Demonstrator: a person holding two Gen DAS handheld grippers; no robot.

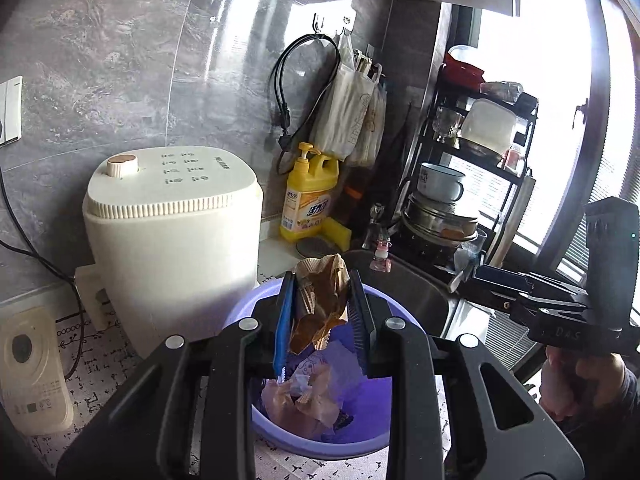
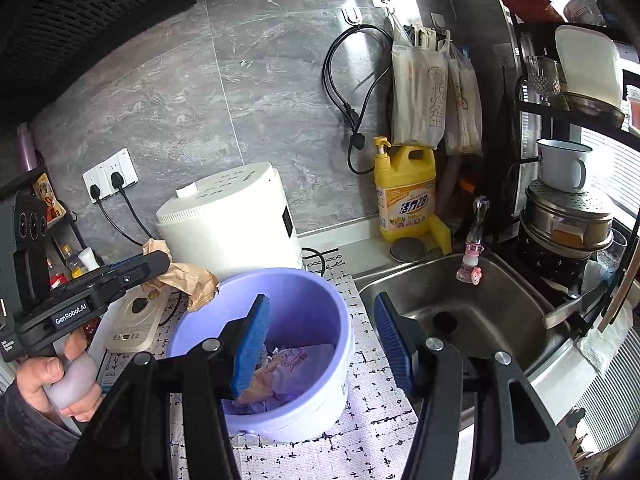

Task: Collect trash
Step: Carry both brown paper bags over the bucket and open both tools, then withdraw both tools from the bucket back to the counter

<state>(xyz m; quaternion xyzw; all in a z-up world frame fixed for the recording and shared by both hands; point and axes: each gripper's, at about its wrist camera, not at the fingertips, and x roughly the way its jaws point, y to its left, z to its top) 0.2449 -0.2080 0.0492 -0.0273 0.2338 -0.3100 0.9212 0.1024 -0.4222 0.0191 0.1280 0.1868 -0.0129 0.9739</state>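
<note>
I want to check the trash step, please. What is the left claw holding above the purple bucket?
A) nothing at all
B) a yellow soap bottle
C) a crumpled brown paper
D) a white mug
C: the left claw is shut on a crumpled brown paper, which hangs over the purple bucket; the right wrist view shows the same.

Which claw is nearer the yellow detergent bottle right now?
Hard to tell. The right claw, open and empty, sits between bucket and sink; the left claw, gripping brown paper, hangs at the bucket's left rim, slightly farther from the yellow detergent bottle.
</note>
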